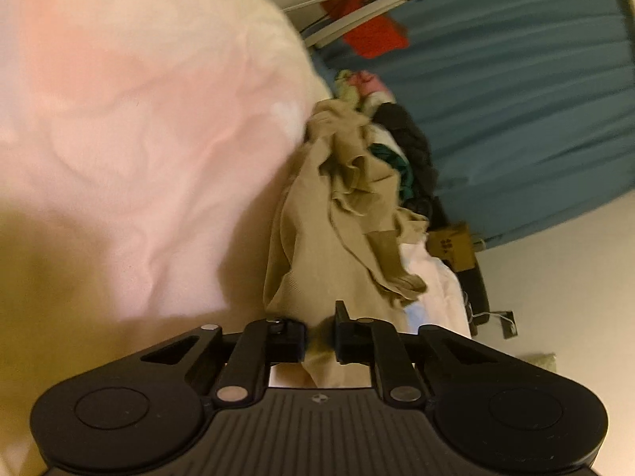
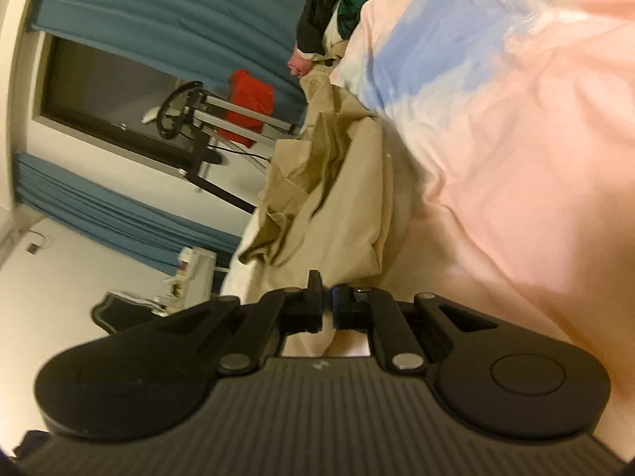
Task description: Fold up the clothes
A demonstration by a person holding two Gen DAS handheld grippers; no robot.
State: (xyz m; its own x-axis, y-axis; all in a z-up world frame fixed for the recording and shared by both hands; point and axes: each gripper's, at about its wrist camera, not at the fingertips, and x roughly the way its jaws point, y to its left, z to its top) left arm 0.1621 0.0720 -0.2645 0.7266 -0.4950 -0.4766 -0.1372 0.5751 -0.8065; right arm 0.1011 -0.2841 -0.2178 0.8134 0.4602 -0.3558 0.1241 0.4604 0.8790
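Left gripper (image 1: 321, 337): tilted a bit downward, jaws nearly together and pinching an edge of the beige garment (image 1: 337, 238), cloth bunched right between them.
Right gripper (image 2: 327, 309): also angled slightly down, jaws pretty much closed on another bit of the same beige fabric.
Beige garment: crumpled and ruffled, stretched out ahead of both grippers on the pink bedding (image 1: 139, 119).
Clothes pile (image 1: 405, 146): dark and green stuff heaped just past the garment.
Background: blue curtain (image 1: 516, 99), something red (image 2: 250, 99) on a rack, all tilted sideways.
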